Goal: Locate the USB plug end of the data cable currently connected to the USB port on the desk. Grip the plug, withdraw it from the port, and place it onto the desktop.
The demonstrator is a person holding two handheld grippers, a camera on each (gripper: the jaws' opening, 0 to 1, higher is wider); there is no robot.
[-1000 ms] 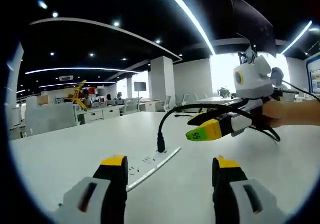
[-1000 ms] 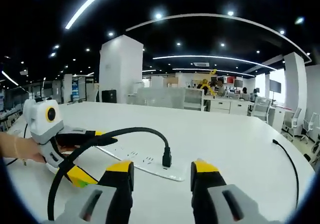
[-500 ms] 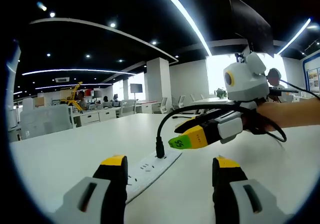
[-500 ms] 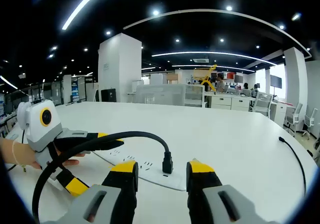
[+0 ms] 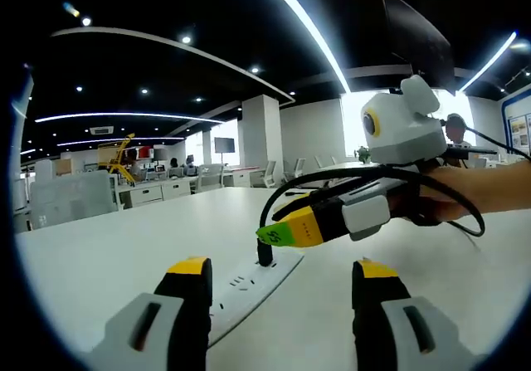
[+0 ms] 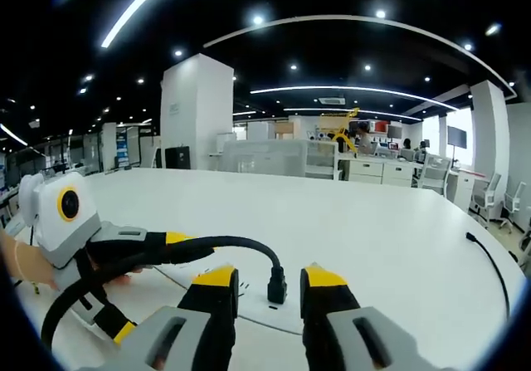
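A black plug (image 6: 275, 286) stands upright in a white power strip (image 6: 259, 311) lying on the white desk (image 6: 390, 238). Its black cable (image 6: 158, 253) arcs away to the left. My right gripper (image 6: 270, 278) is open, one yellow-tipped jaw on each side of the plug with small gaps. In the left gripper view the same plug (image 5: 265, 253) sits in the strip (image 5: 249, 284), and the right gripper (image 5: 292, 228) reaches in from the right with its tips around the plug's top. My left gripper (image 5: 282, 268) is open and empty, low over the desk near the strip.
A hand (image 5: 469, 192) holds the right gripper. A second thin black cable (image 6: 494, 260) lies on the desk at the right. The left gripper (image 6: 124, 246) lies close to the left of the strip. Office desks, chairs and a white pillar (image 6: 197, 114) stand far behind.
My right gripper has come in over the plug and its jaws have narrowed, now standing on either side of it. The left view has drawn a little closer to the strip.
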